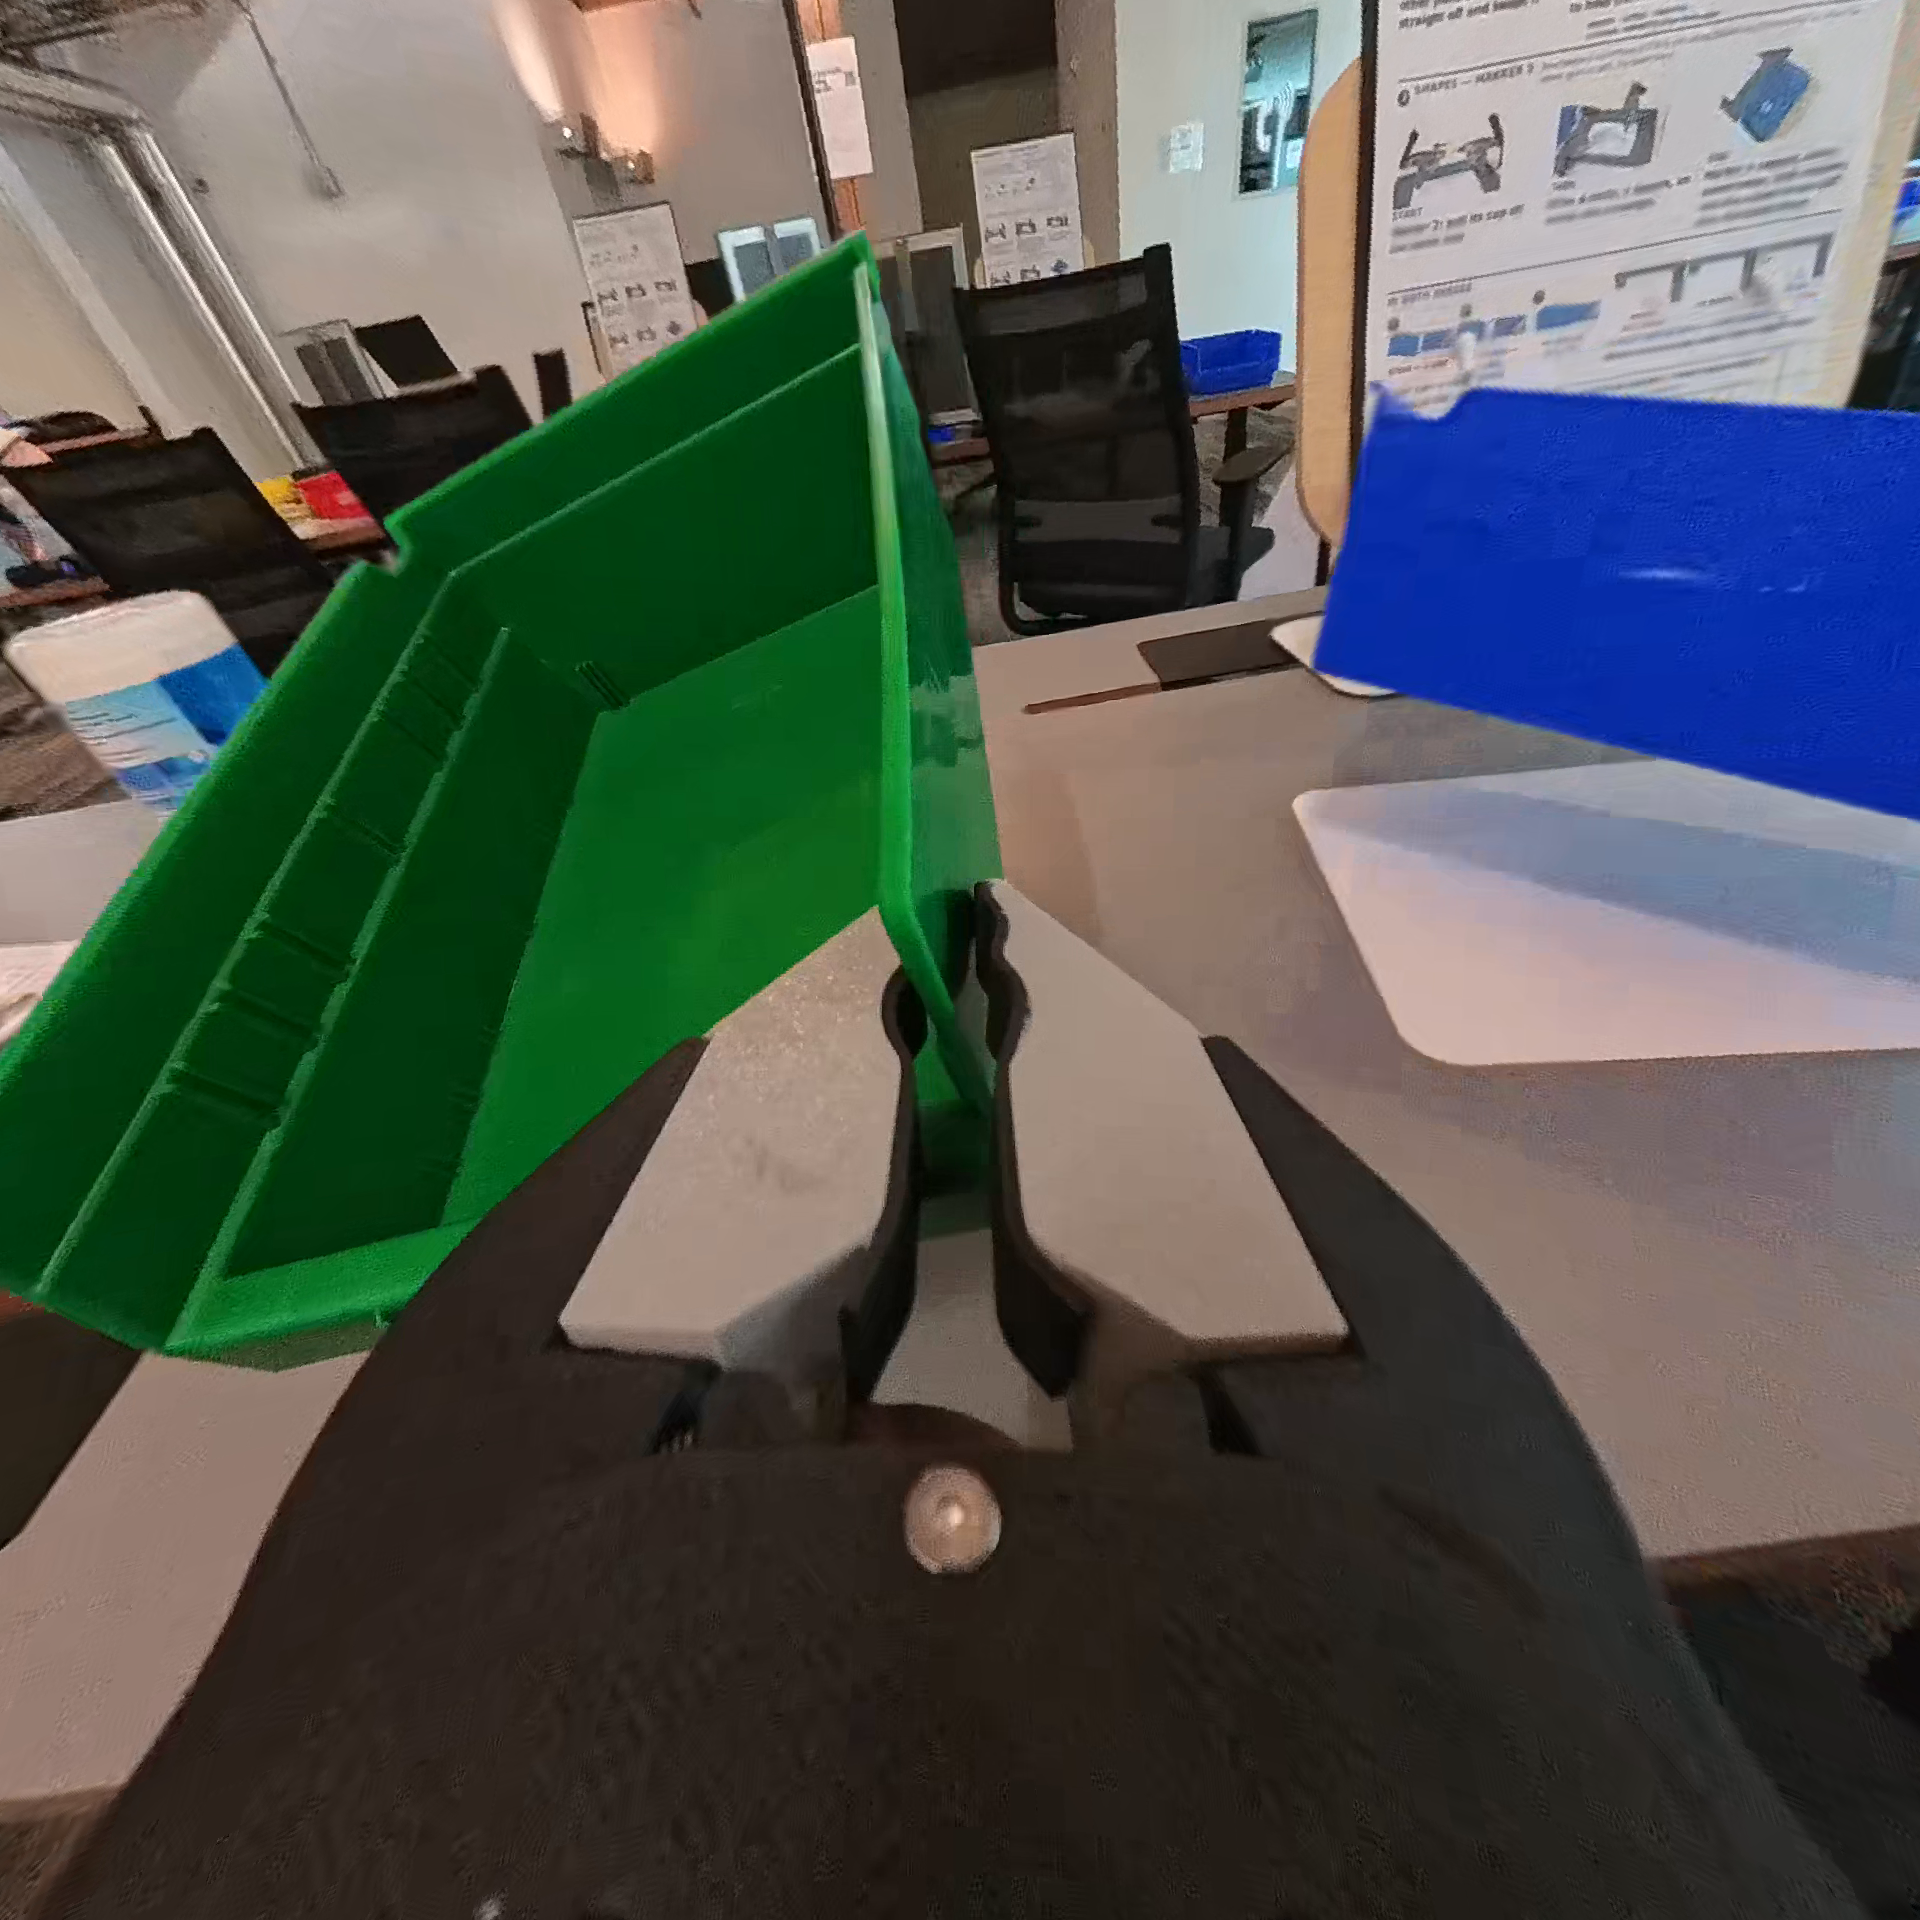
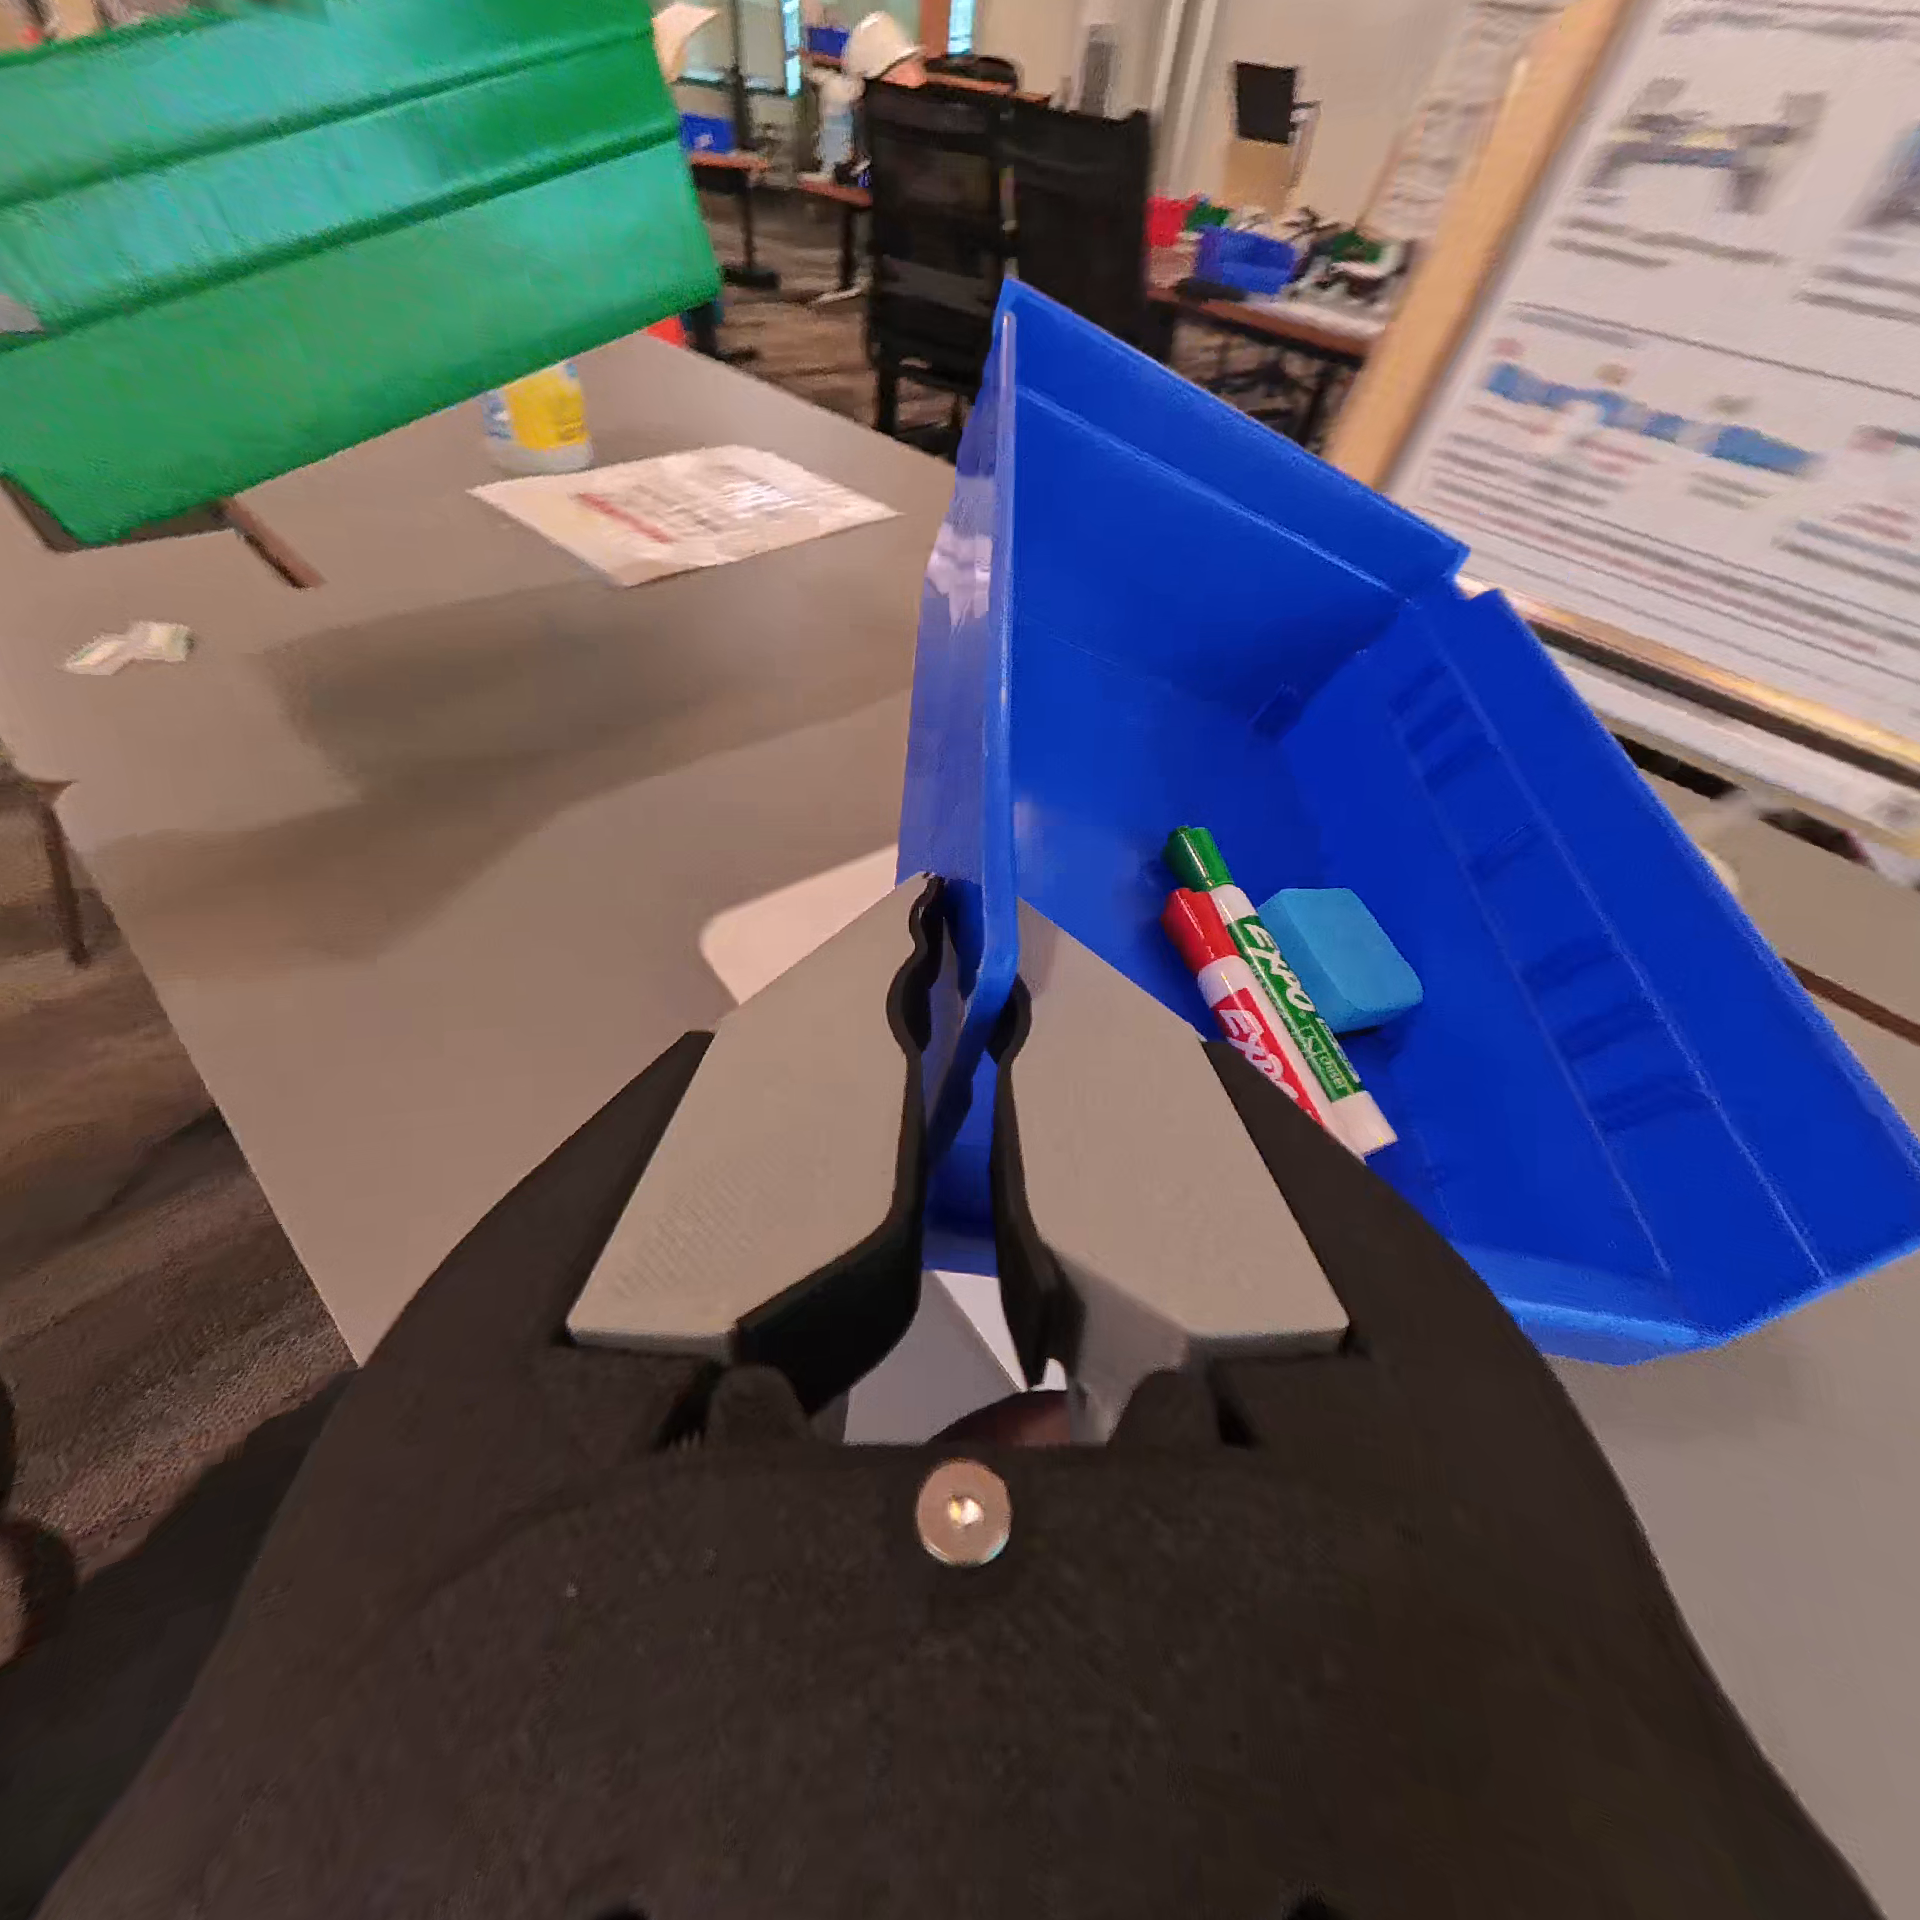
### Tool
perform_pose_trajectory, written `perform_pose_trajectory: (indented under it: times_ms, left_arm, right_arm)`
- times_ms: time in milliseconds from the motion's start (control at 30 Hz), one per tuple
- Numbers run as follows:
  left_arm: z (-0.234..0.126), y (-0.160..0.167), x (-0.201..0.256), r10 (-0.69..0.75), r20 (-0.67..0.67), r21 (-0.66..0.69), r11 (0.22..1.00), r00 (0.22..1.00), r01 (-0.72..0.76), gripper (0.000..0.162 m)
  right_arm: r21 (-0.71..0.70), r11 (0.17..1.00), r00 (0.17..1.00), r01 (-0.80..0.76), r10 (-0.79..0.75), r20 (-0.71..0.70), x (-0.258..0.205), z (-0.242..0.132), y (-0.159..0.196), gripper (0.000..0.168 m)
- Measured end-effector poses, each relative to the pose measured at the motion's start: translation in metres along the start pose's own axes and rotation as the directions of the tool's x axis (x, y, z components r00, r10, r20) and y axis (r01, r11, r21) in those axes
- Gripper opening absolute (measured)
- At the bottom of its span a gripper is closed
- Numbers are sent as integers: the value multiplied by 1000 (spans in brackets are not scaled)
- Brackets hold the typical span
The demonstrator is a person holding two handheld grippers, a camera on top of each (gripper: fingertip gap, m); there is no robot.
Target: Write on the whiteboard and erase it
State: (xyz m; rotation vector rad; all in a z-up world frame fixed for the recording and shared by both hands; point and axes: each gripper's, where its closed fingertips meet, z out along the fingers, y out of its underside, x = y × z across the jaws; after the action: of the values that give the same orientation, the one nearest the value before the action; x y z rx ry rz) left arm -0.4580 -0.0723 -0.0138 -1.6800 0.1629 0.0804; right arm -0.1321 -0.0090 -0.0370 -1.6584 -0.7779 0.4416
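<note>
My left gripper is shut on the side wall of an empty green bin and holds it tilted above the grey table. My right gripper is shut on the side wall of a blue bin, also lifted and tilted. In the blue bin lie a green marker, a red marker and a light blue eraser. A small whiteboard lies flat on the table to the right in the left wrist view; one corner shows in the right wrist view. The blue bin hangs above it.
The grey table carries a wipes canister at the left, a sheet of paper, a bottle and a small scrap. An instruction poster board stands at the right. Black office chairs stand behind the table. Spacing between my two grippers at the tips: around 35 cm.
</note>
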Motion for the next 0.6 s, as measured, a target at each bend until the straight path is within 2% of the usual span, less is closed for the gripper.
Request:
perform_pose_trajectory:
  times_ms: [133,233,333,367,400,433,500,533,600]
  left_arm:
    - [-30,13,-17,-6,53,-5,1000,999,7,3]
    - [-50,25,-27,-10,91,-21,1000,996,12,4]
    - [-67,38,-34,8,127,-45,999,992,-2,4]
    - [-72,42,-37,4,133,-48,999,991,2,4]
    - [-76,45,-39,-3,136,-50,999,991,10,4]
    - [-80,49,-42,-10,139,-52,998,990,18,4]
    - [-89,54,-49,-18,152,-55,998,988,27,4]
    - [-93,58,-52,-24,157,-58,998,987,33,5]
    - [-99,66,-57,-27,167,-64,997,986,38,5]
  right_arm:
    - [-75,996,995,53,-46,87,-72,92,-12,2]
    - [-159,986,991,49,-29,130,-120,161,-9,3]
    - [-194,975,991,109,-91,98,-157,213,-3,3]
    - [-247,961,989,122,-98,106,-172,227,5,3]
    - [-303,942,987,142,-109,122,-186,238,15,3]
    - [-326,930,980,172,-129,150,-201,248,20,12]
    - [-318,917,965,243,-195,175,-218,252,13,20]
    - [-270,923,955,275,-230,187,-225,248,0,20]
    - [-133,919,920,370,-343,188,-227,230,-30,32]
